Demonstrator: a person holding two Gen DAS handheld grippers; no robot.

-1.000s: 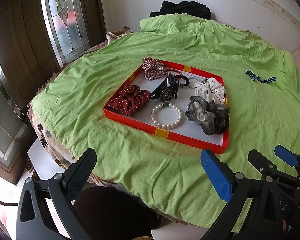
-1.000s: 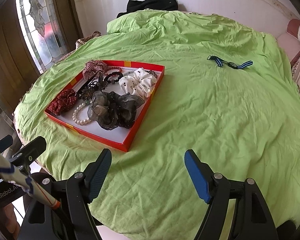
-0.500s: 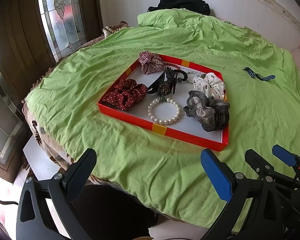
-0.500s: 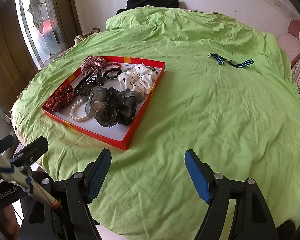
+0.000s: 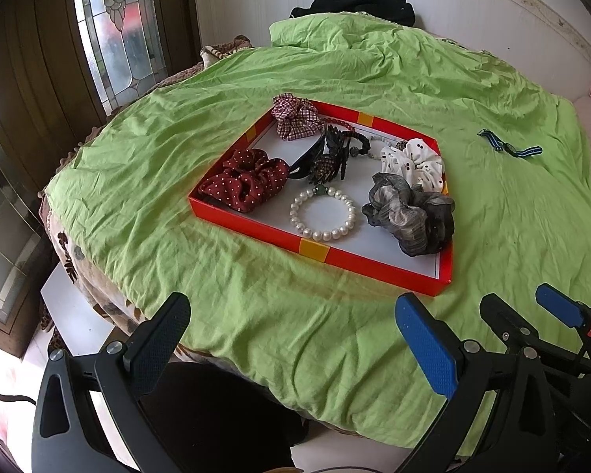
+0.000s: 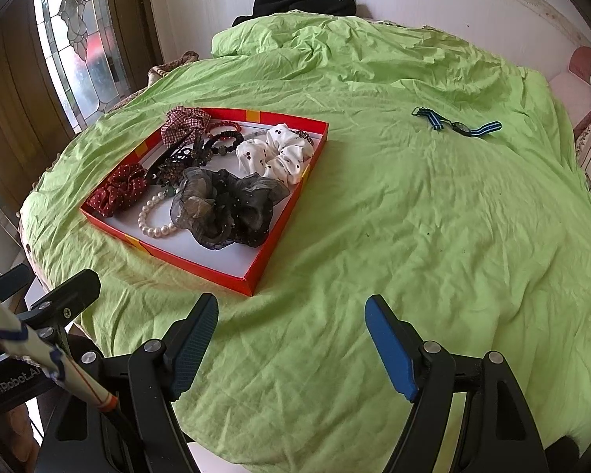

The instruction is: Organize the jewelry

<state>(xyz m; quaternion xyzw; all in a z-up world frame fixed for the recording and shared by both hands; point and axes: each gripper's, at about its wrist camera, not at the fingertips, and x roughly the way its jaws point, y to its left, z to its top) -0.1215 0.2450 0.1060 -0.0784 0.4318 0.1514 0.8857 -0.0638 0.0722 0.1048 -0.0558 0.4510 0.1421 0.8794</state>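
Jewelry sits crowded in the red tray (image 5: 315, 245) on the green sheet (image 6: 413, 216); a striped watch (image 6: 459, 126) lies well apart. Left gripper (image 5: 291, 339) and right gripper (image 6: 291, 335) hang spread wide, empty. Risk: the pearl bracelet (image 5: 322, 213) touches the grey scrunchie (image 5: 409, 213), so a pinch may snag both.

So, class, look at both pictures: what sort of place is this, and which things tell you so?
Most likely a room in a home, perhaps a bedroom. A rumpled green sheet covers a round bed or table, a leaded-glass window sits in dark wood, and a red tray holds scrunchies and a pearl bracelet.
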